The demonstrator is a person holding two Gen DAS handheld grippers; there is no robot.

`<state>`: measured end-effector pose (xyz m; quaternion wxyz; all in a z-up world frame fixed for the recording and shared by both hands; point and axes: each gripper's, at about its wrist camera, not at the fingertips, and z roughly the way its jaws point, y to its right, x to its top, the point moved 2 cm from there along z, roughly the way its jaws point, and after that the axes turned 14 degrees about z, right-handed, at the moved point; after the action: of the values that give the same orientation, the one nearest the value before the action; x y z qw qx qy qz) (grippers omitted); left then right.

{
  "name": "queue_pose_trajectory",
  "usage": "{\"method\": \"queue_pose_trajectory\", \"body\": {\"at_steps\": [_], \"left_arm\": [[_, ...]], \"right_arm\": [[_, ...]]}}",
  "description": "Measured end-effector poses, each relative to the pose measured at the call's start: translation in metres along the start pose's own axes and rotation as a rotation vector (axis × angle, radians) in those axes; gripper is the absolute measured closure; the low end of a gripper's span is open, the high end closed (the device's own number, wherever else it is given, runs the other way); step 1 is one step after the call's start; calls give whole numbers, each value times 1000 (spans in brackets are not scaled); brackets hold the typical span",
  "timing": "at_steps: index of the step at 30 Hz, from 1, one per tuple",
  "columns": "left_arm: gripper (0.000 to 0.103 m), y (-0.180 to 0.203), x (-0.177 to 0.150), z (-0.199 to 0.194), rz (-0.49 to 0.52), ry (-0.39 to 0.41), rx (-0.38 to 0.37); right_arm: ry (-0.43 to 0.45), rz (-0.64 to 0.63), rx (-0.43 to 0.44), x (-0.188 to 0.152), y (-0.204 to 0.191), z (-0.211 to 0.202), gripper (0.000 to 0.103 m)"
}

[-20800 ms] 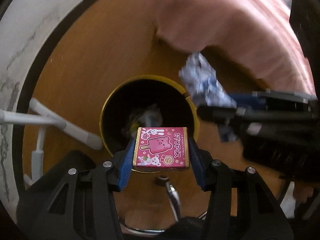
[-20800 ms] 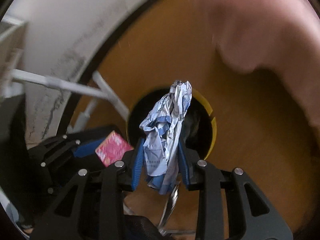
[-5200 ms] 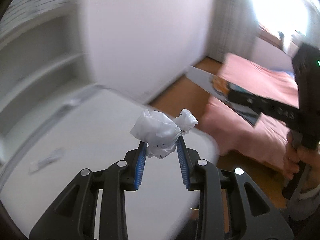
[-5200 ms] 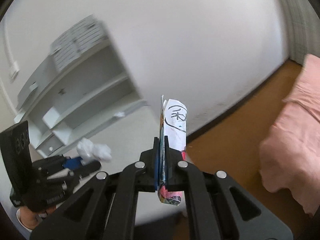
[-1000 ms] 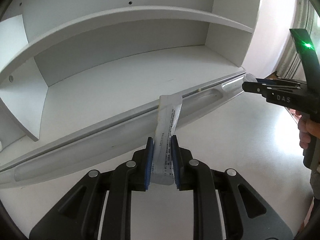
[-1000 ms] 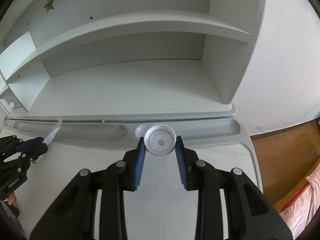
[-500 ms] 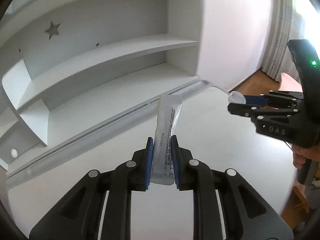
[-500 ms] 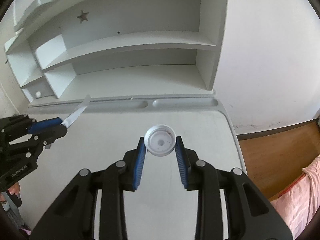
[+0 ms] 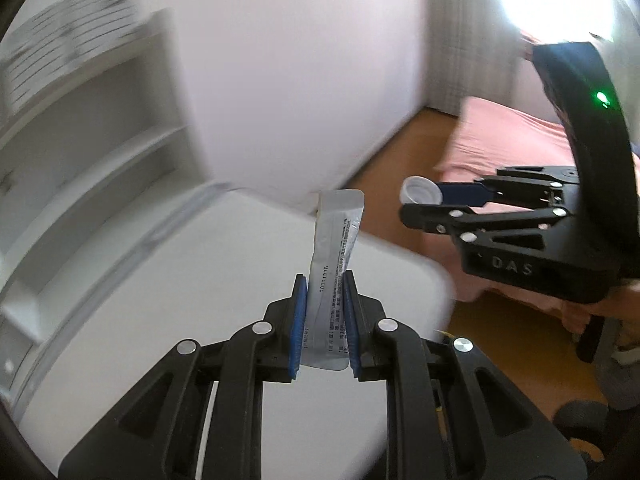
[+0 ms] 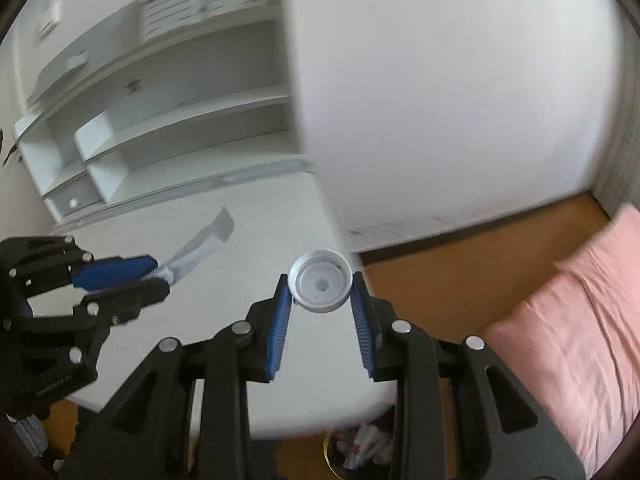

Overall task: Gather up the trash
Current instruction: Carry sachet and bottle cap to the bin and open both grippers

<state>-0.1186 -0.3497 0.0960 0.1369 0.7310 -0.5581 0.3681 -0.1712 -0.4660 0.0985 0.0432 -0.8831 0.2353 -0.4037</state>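
Note:
My left gripper (image 9: 323,280) is shut on a long silver-white sachet wrapper (image 9: 334,248) that stands up between its blue pads, held above the white desk (image 9: 160,300). My right gripper (image 10: 321,278) is shut on a round white bottle cap (image 10: 321,286), held over the desk's right edge. The right gripper with the cap (image 9: 420,192) shows at the right of the left wrist view. The left gripper with the wrapper (image 10: 200,248) shows at the left of the right wrist view. A gold-rimmed trash bin (image 10: 356,448) with crumpled trash inside stands on the floor below the desk edge.
White shelves (image 10: 160,128) rise behind the desk against a white wall. A pink bed (image 10: 580,320) stands on the wooden floor (image 10: 460,260) to the right. Both views are motion-blurred.
Both grippers have swung right, away from the shelves toward the desk's right edge, each still holding its item. The floor, bed and bin have come into view.

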Motion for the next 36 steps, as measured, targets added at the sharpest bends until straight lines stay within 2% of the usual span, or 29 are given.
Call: {"method": "queue_pose_trajectory", "body": {"at_steps": [3, 5, 8, 10, 12, 16, 18, 19, 22, 24, 27, 36], "left_arm": [[86, 52, 12, 21, 50, -1, -146], [86, 81, 10, 41, 80, -22, -209], [86, 126, -6, 88, 103, -100, -302], [86, 150, -28, 132, 72, -189, -385], [86, 164, -52, 177, 29, -282, -424], [86, 185, -104, 267, -34, -473, -432], [86, 192, -121, 296, -50, -526, -426], [86, 195, -130, 313, -68, -554, -424], [86, 205, -150, 341, -68, -601, -412], [86, 211, -160, 348, -86, -639, -432], [86, 202, -156, 354, -96, -620, -417], [86, 214, -158, 357, -78, -634, -434]], "right_arm": [[-14, 88, -64, -26, 59, -16, 73], [-53, 143, -107, -48, 96, -15, 73], [-158, 257, -141, -92, 151, 4, 73], [-256, 336, -163, -128, 187, 32, 73], [-359, 408, -164, -161, 213, 63, 73], [-584, 550, -158, -232, 244, 144, 73], [-684, 589, -143, -255, 251, 172, 73], [-703, 593, -168, -261, 255, 183, 73], [-750, 597, -242, -277, 267, 212, 73], [-784, 614, -239, -289, 271, 221, 73], [-803, 618, -237, -293, 274, 224, 73], [-805, 631, -228, -293, 271, 229, 73]]}}
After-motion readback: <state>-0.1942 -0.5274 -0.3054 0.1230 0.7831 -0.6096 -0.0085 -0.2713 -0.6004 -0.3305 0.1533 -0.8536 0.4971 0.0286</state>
